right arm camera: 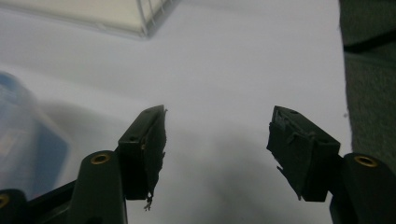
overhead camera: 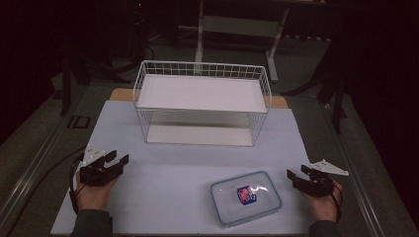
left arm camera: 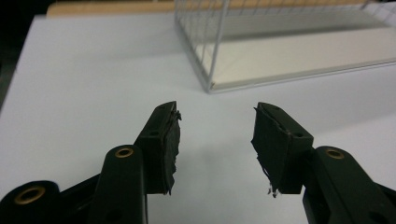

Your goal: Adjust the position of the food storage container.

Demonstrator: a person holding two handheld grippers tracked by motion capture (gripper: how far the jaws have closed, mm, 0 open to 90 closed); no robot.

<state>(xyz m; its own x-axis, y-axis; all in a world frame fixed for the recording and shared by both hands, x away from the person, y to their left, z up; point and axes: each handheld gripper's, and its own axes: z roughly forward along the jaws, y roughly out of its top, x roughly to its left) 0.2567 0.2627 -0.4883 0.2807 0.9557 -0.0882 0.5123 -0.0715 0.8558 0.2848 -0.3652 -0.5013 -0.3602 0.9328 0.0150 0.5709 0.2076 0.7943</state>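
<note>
A clear plastic lidded container [overhead camera: 245, 197] with a red and blue label lies on the white table sheet [overhead camera: 173, 173], front right of centre. A white wire two-tier shelf rack [overhead camera: 202, 101] stands at the back middle. My left gripper [overhead camera: 117, 158] rests open at the front left, with empty jaws aimed toward the rack's near corner [left arm camera: 210, 86]; its gap [left arm camera: 215, 135] holds nothing. My right gripper [overhead camera: 299, 173] sits open at the front right, just right of the container [right arm camera: 28, 135], and its gap [right arm camera: 217, 140] is empty too.
The white sheet's right edge meets the dark grey table border [right arm camera: 369, 70]. A wooden board edge [overhead camera: 121, 94] shows behind the rack. Dark floor and table legs [overhead camera: 237, 24] lie beyond.
</note>
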